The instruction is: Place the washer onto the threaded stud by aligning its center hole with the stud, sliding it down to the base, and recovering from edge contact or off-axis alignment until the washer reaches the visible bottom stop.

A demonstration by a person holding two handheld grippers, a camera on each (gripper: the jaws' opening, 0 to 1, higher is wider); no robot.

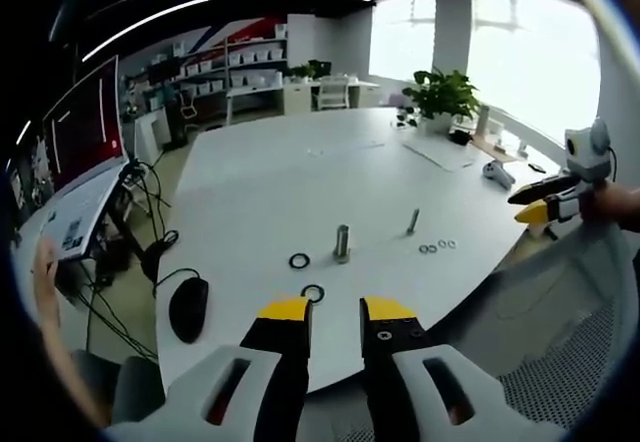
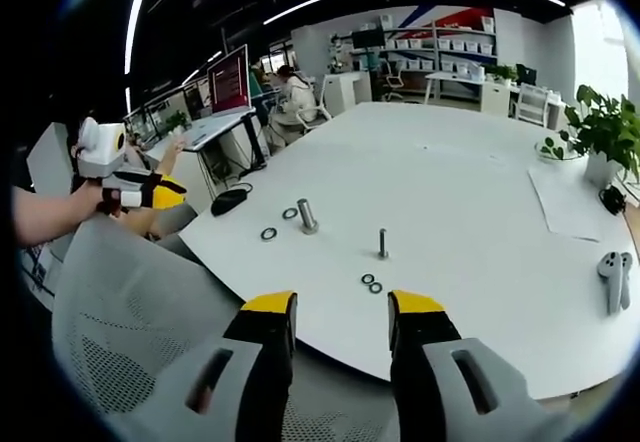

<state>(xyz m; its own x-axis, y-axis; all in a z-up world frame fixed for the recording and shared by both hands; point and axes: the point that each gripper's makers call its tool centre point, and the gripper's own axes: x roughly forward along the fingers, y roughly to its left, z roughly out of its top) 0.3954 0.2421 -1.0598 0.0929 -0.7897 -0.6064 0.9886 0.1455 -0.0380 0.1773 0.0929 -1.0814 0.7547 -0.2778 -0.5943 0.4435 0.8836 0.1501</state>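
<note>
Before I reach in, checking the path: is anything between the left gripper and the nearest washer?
Nothing visible is. The left gripper hangs open off the table edge; the nearest washer lies flat beyond its jaws, bare tabletop between, the thick stud farther on.

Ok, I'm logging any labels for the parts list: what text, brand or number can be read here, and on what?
No text is legible in either view.
Red monitor: pale marks, too blurred to read.
Paper sheet below the monitor: dark print, too small to read.
Shelf bins: no readable labels.
Studs and washers: no markings visible.
</note>
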